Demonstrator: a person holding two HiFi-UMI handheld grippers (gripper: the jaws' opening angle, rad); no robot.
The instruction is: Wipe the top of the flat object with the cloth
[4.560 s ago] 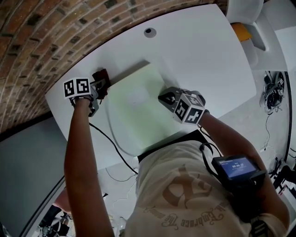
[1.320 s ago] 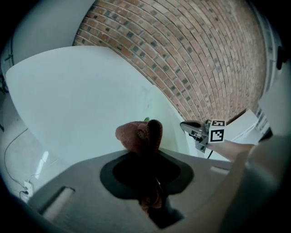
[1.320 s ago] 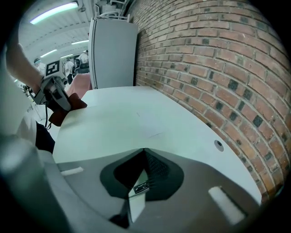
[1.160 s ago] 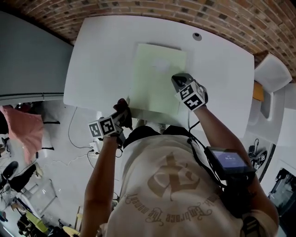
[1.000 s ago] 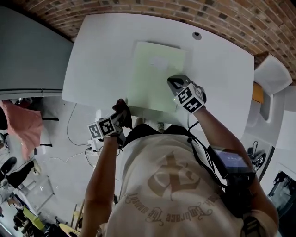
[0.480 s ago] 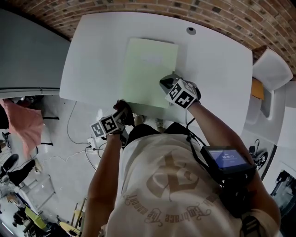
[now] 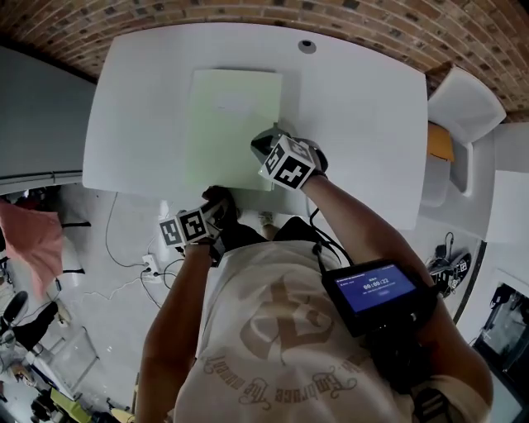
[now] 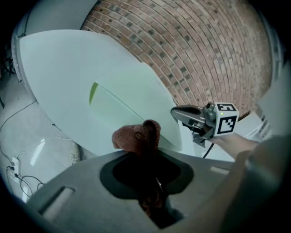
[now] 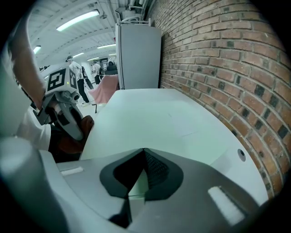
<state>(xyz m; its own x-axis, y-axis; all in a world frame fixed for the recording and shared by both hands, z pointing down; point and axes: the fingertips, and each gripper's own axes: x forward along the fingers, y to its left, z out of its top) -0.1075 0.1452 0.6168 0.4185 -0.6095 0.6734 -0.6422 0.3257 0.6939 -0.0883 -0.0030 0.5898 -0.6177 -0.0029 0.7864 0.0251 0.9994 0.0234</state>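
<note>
Just off the desk's near edge, the soft, limp cloth is held bunched in the left tool. The thin, light flat object, lying mid-desk, is seemingly clamped at its near right corner by the right tool.

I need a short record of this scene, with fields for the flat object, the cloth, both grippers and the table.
flat object: pale green sheet, lying on the table
cloth: reddish-brown, bunched in the left gripper
left gripper: shut on the cloth, by the table's near edge
right gripper: jaws together, over the sheet's near right corner
table: white, beside a brick wall
</note>
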